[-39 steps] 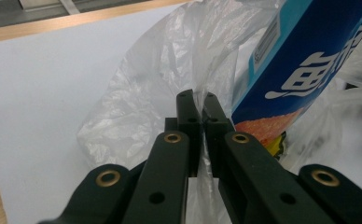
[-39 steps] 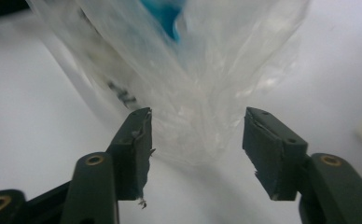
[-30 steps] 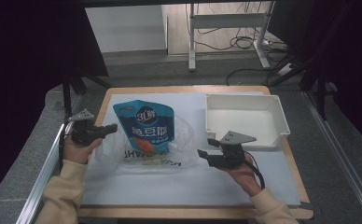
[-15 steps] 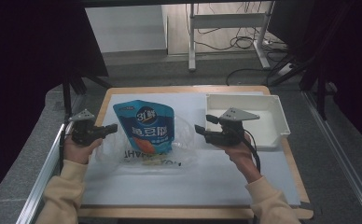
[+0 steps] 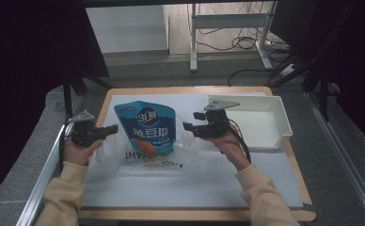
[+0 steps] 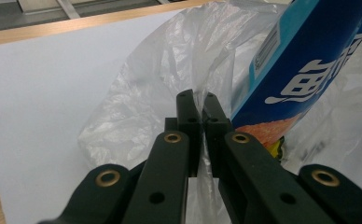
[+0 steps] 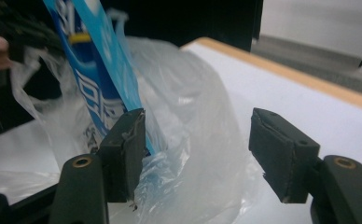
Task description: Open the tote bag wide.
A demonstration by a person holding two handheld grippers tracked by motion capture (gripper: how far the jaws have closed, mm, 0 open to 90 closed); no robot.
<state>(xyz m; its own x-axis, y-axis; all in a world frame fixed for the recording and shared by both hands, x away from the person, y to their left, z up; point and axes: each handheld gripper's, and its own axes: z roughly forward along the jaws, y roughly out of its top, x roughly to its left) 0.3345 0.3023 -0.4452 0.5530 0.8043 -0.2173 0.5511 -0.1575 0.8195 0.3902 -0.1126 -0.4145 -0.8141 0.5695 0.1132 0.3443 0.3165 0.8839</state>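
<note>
A blue snack pouch (image 5: pixel 145 129) stands tilted inside a clear plastic bag (image 5: pixel 124 157) on the white table mat. My left gripper (image 5: pixel 111 130) is at the bag's left side, shut on a fold of its film (image 6: pixel 198 105), with the pouch (image 6: pixel 305 70) just to the right of the jaws. My right gripper (image 5: pixel 189 127) hovers at the bag's right side. Its jaws are open (image 7: pixel 198 149), and the crumpled bag (image 7: pixel 193 116) and the pouch's edge (image 7: pixel 95 70) lie just beyond the pads, which press on nothing.
A white tray (image 5: pixel 284 127) sits at the back right, just behind my right hand. The wooden table edge (image 5: pixel 180 89) runs along the far side, and a metal rail (image 5: pixel 44 174) borders the left.
My right gripper has risen and moved away from the front edge and leftward, up to the bag's right side. The left gripper, the bag and the pouch have stayed put.
</note>
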